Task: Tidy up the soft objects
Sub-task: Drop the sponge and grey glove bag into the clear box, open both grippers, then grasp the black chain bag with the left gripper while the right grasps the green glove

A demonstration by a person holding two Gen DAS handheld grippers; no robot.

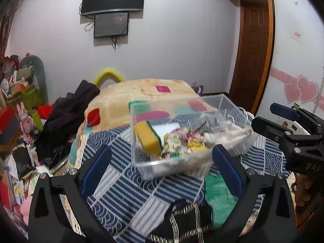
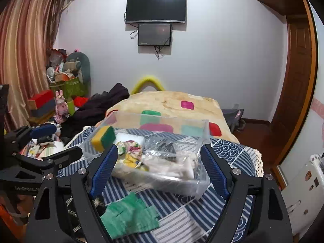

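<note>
A clear plastic box sits on the blue striped quilt. In it lie a yellow-green sponge, a floral cloth and a clear bag of white items. A green cloth lies on the quilt in front of the box. My left gripper is open and empty, just short of the box. My right gripper is open, its fingers on either side of the box's near end; it also shows in the left wrist view.
A black patterned cloth lies beside the green cloth. A beige blanket covers the far bed. Dark clothes and clutter pile up at the left. A wooden door stands at the right.
</note>
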